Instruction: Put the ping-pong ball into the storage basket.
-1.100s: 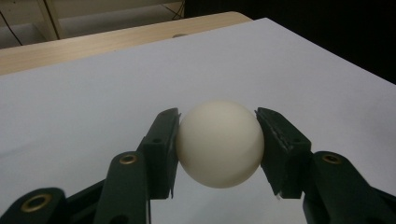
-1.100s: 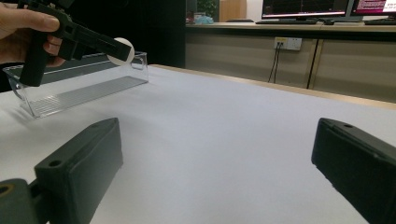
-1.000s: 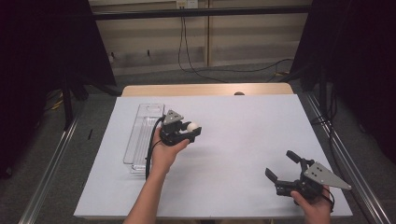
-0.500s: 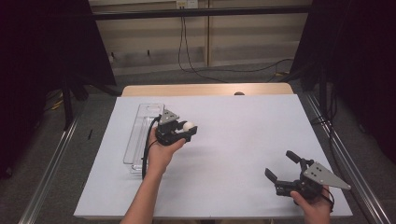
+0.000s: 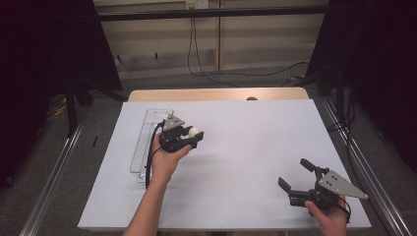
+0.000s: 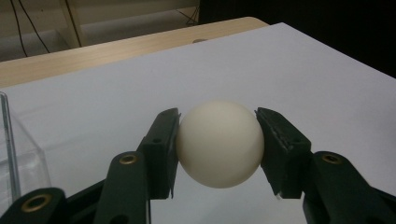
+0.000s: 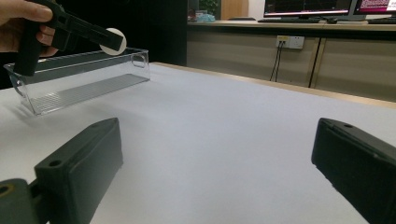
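My left gripper (image 5: 193,135) is shut on a white ball (image 5: 194,131) and holds it in the air just right of a clear plastic bin (image 5: 147,132). In the left gripper view both black pads press the sides of the ball (image 6: 219,143). The right gripper view shows the ball (image 7: 113,41) raised above the clear bin (image 7: 79,84), which has a ribbed floor with nothing in it. My right gripper (image 5: 295,173) rests near the table's front right corner, its jaws wide open with nothing between them.
A white sheet (image 5: 246,142) covers the table, with a strip of bare wood (image 5: 216,94) along the far edge. Metal rails (image 5: 54,167) run down both sides, and cables (image 5: 236,73) lie on the floor beyond the table.
The left gripper with the ball has drifted a little left and away, closer to the bin. The right gripper has stayed where it was.
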Available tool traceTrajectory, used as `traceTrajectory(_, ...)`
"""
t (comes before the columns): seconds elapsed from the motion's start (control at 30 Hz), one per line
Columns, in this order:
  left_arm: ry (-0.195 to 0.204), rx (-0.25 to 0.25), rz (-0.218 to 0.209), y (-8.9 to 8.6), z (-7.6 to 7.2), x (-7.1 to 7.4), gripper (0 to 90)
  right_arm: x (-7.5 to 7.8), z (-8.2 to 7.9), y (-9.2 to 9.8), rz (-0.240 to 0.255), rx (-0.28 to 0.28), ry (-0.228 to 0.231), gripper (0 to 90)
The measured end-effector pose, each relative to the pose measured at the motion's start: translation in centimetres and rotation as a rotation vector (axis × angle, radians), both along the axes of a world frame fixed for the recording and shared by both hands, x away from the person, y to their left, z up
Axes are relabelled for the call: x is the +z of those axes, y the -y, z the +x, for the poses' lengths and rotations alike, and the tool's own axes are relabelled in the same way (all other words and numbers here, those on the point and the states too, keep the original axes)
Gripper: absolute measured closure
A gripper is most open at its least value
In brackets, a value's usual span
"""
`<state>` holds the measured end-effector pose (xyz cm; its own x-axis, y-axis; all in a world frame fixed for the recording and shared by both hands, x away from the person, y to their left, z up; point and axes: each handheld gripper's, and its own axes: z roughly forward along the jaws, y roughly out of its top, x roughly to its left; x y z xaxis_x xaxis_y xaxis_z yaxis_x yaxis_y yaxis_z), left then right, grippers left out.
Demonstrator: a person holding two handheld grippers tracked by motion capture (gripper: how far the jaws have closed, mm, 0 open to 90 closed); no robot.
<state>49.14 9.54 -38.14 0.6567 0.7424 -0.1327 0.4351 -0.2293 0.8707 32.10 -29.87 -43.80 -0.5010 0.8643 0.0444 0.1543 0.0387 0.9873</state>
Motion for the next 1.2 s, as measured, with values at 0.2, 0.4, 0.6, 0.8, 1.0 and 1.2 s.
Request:
traceTrajectory(0.2, 0.007, 0.006, 0.0, -0.3, 0.0, 0.1, 51.1, 0.0, 0.0, 0.1, 0.003, -0.006, 0.002, 1.4)
traceTrajectory(0.4, 0.012, 0.013, 0.006, -0.8, 0.1, 0.3, 51.2, 0.0, 0.0, 0.2, 0.0, 0.0, 0.001, 1.4)
traceTrajectory(0.6, 0.015, 0.022, 0.0, -1.3, 0.1, 0.5, 51.2, 0.0, 0.0, 0.1, -0.001, 0.001, 0.004, 1.4)
traceTrajectory(0.8, 0.014, 0.031, 0.008, -1.5, 0.1, 0.6, 51.2, 0.0, 0.0, 0.2, 0.002, 0.002, 0.0, 1.4)
traceTrajectory(1.0, 0.016, 0.033, 0.009, -1.7, 0.1, 0.5, 51.2, 0.1, 0.0, 0.3, 0.001, -0.01, 0.003, 1.4)
traceTrajectory(1.2, 0.013, 0.042, 0.01, -2.0, 0.1, 0.6, 51.2, 0.1, 0.0, 0.3, 0.002, -0.007, 0.003, 1.4)
